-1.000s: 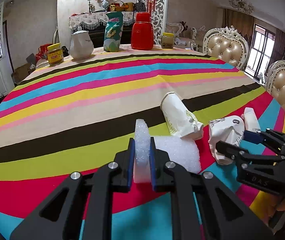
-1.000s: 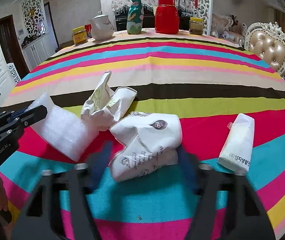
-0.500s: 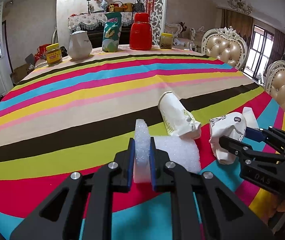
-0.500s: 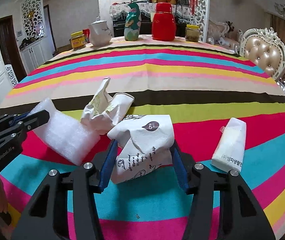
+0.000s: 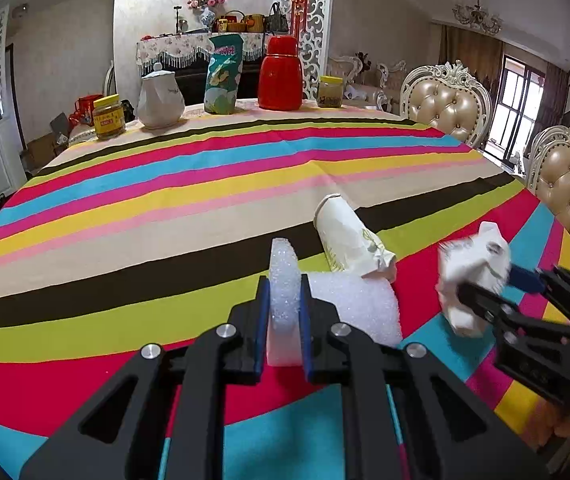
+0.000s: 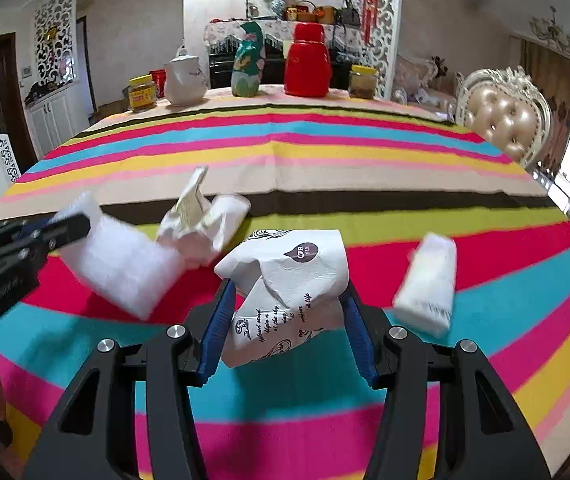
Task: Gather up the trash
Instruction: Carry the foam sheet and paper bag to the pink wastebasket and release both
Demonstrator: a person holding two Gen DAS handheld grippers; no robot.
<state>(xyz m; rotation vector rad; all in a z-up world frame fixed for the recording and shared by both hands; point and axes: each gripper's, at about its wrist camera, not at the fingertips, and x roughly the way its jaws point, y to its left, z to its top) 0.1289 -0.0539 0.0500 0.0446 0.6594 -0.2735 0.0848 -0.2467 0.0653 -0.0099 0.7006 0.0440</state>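
Note:
My left gripper (image 5: 285,300) is shut on the raised edge of a white foam sheet (image 5: 349,304), whose rest lies on the striped tablecloth (image 5: 165,216). A crushed cream paper cup (image 5: 349,240) lies just behind the foam. In the right wrist view my right gripper (image 6: 285,320) is shut on a crumpled white printed paper cup (image 6: 289,280), held slightly above the cloth. The foam sheet (image 6: 121,264) and left gripper (image 6: 65,228) appear at its left, the crushed cup (image 6: 201,216) behind. From the left wrist view the right gripper (image 5: 497,284) holds that printed cup (image 5: 469,268).
A white tissue pack (image 6: 429,284) lies right of the held cup. At the table's far edge stand a yellow-lidded jar (image 5: 109,116), white teapot (image 5: 160,100), green bag (image 5: 223,76), red flask (image 5: 281,76) and another jar (image 5: 329,91). Padded chairs (image 5: 445,104) line the right side.
The right gripper's jaws closed onto the printed cup and raised it a little off the cloth. The left gripper kept still on the foam.

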